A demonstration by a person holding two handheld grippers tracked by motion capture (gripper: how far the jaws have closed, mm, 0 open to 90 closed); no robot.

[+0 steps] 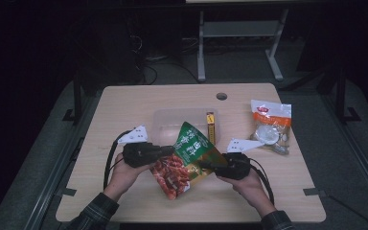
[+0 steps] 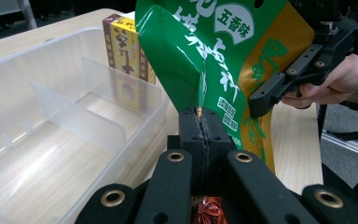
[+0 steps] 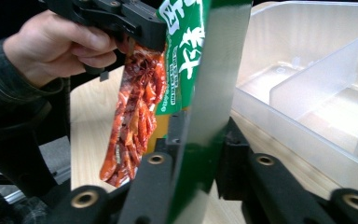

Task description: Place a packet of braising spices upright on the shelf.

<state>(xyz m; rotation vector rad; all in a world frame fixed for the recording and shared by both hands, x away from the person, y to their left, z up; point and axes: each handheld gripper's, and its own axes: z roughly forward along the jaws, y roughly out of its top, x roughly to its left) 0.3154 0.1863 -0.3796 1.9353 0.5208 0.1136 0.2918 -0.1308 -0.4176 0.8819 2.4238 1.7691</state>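
Left gripper (image 1: 165, 152) is clamped on the green pouch (image 1: 188, 158), marked 五香味. Right gripper (image 1: 210, 165) is closed on the pouch's opposite edge. The left gripper view shows a yellow box (image 2: 126, 49) behind the tray (image 2: 51, 70).

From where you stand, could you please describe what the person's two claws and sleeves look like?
Both the left claw and the right claw are matte black, with brass-ringed rivets along the jaw links. Each carries a pale grey three-cornered plate on top and trails a black cable. The sleeves are a dark plaid.
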